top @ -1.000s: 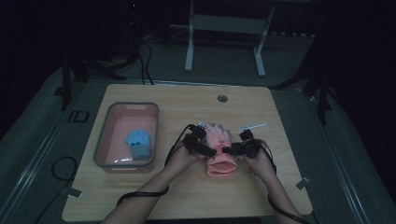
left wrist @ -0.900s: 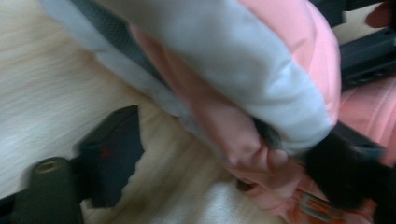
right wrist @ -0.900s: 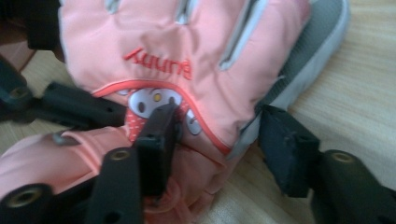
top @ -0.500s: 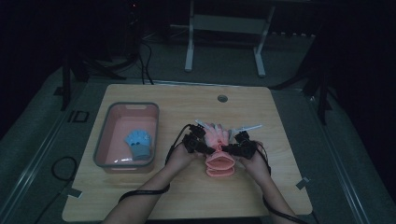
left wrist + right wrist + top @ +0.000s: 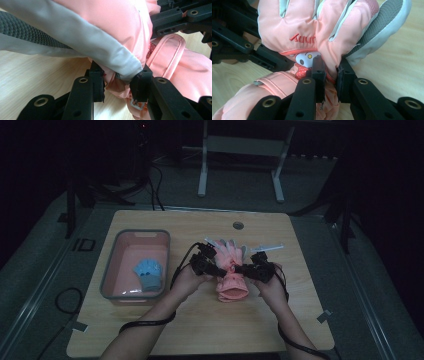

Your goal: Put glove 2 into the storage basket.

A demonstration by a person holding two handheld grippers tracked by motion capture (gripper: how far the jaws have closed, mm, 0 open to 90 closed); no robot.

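At centre frame of the high view we hold the pink glove (image 5: 231,272) over the table (image 5: 300,320). Our left gripper (image 5: 220,270) and right gripper (image 5: 241,269) have just been closing, each now pinching glove fabric from opposite sides.

A pink padded glove (image 5: 232,272) with pale grey finger panels and a cartoon patch at the wrist is near the table's middle — fingers pointing away, open cuff toward the person, pinched at both sides.
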